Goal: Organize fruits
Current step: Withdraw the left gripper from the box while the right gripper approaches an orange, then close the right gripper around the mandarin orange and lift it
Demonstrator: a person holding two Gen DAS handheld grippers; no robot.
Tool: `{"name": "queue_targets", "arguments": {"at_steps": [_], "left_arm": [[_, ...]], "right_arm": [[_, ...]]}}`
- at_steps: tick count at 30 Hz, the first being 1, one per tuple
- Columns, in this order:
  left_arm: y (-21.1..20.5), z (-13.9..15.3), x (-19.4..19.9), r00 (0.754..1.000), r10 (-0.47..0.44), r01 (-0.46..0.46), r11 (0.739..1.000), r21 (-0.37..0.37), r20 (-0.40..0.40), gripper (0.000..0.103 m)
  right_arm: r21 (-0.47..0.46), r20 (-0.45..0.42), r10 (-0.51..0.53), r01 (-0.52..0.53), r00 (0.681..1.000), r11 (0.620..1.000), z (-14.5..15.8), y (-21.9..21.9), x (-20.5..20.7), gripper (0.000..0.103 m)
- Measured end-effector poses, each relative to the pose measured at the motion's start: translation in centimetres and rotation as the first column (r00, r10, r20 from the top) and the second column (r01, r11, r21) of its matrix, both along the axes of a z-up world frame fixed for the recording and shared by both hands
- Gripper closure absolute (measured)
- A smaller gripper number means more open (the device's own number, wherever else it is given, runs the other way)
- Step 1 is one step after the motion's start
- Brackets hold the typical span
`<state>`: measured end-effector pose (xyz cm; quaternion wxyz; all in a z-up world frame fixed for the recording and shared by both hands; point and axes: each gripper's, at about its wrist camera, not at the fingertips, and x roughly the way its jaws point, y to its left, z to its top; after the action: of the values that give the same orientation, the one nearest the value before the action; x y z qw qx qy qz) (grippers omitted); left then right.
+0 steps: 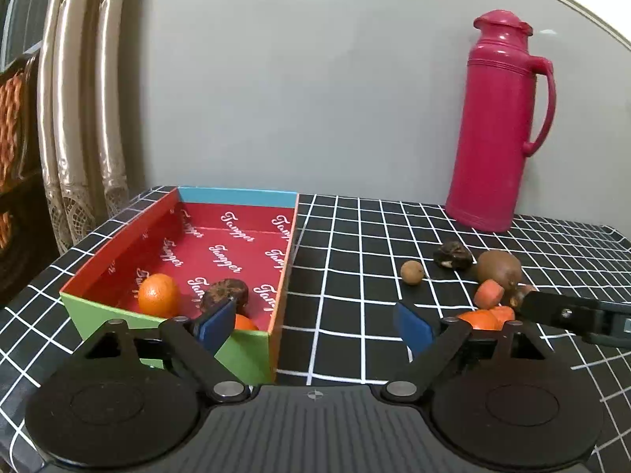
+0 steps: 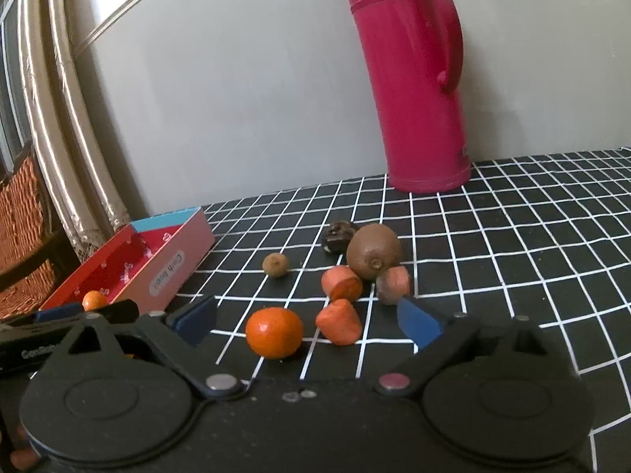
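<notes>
A red-lined cardboard box (image 1: 118,252) holds a mandarin (image 1: 159,295), a dark wrinkled fruit (image 1: 224,295) and a second mandarin (image 1: 244,322). My left gripper (image 1: 315,325) is open and empty, at the box's near right corner. My right gripper (image 2: 307,321) is open and empty, with a loose mandarin (image 2: 274,332) between its blue fingers. Beyond it lie carrot chunks (image 2: 341,283), a kiwi (image 2: 374,251), a small brown round fruit (image 2: 275,265) and a dark wrinkled fruit (image 2: 337,235). The box also shows in the right wrist view (image 2: 173,264).
A tall pink thermos (image 2: 414,79) stands at the back by the grey wall. The table (image 1: 355,236) has a black cloth with a white grid. Curtains hang at the left edge, beside a wicker chair (image 2: 23,220).
</notes>
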<state>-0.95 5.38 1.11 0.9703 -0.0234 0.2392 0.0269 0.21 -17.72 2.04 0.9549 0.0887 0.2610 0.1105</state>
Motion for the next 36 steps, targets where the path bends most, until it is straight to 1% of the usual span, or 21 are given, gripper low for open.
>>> {"name": "queue_targets", "arguments": {"at_steps": [1, 3, 5, 8, 10, 11, 12, 15, 20, 23, 28, 32, 36], "left_arm": [[0.0, 0.0, -0.1, 1.0, 0.0, 0.0, 1.0, -0.002, -0.002, 0.015], [0.1, 0.0, -0.5, 1.0, 0.002, -0.002, 1.0, 0.001, 0.001, 0.015], [0.4, 0.1, -0.8, 1.0, 0.008, -0.008, 1.0, 0.007, 0.008, 0.014], [0.9, 0.1, -1.3, 1.0, 0.02, -0.02, 1.0, 0.016, 0.018, 0.014], [1.3, 0.2, -1.6, 0.999, 0.03, -0.031, 0.999, 0.019, 0.027, 0.013], [1.5, 0.3, -1.7, 0.999, 0.035, -0.035, 0.999, 0.02, 0.03, 0.013], [1.7, 0.3, -1.8, 0.999, 0.04, -0.04, 0.999, 0.02, 0.033, 0.012], [2.5, 0.4, -1.9, 0.998, 0.056, -0.056, 0.998, 0.015, 0.038, 0.011], [3.8, 0.4, -1.9, 0.996, 0.079, -0.079, 0.997, 0.002, 0.037, 0.01], [4.2, 0.3, -1.9, 0.995, 0.087, -0.088, 0.996, 0.002, 0.038, 0.01], [4.9, 0.2, -2.0, 0.994, 0.102, -0.102, 0.995, 0.0, 0.036, 0.01], [5.6, 0.2, -2.0, 0.992, 0.12, -0.12, 0.993, -0.005, 0.032, 0.01], [6.4, 0.1, -2.2, 0.99, 0.14, -0.14, 0.99, -0.003, 0.033, 0.01]], "right_arm": [[0.005, -0.01, 0.006, -0.006, 1.0, 1.0, -0.1, 0.0, 0.1, 0.015], [0.02, -0.031, 0.024, -0.024, 0.999, 1.0, -0.3, 0.1, 0.4, 0.02], [0.035, -0.042, 0.04, -0.039, 0.998, 0.999, -0.5, 0.3, 0.6, 0.021], [0.028, -0.046, 0.062, -0.061, 0.997, 0.998, -0.6, 1.2, 1.0, 0.024], [0.029, -0.056, 0.075, -0.074, 0.996, 0.997, -0.8, 1.7, 1.3, 0.032], [0.027, -0.063, 0.081, -0.079, 0.995, 0.996, -1.0, 2.0, 1.5, 0.034], [0.022, -0.07, 0.083, -0.082, 0.994, 0.996, -1.1, 2.3, 1.8, 0.037], [0.018, -0.088, 0.083, -0.082, 0.993, 0.996, -1.6, 3.1, 2.5, 0.041], [0.008, -0.114, 0.056, -0.056, 0.992, 0.998, -2.5, 3.8, 3.7, 0.05], [-0.006, -0.128, 0.05, -0.052, 0.991, 0.999, -3.0, 4.4, 4.2, 0.06], [-0.036, -0.116, 0.046, -0.05, 0.992, 0.998, -3.3, 5.0, 4.4, 0.061], [-0.019, -0.096, 0.05, -0.052, 0.994, 0.998, -3.0, 5.0, 4.2, 0.061], [0.017, -0.04, 0.049, -0.049, 0.998, 0.999, -1.8, 4.9, 4.0, 0.061]]}}
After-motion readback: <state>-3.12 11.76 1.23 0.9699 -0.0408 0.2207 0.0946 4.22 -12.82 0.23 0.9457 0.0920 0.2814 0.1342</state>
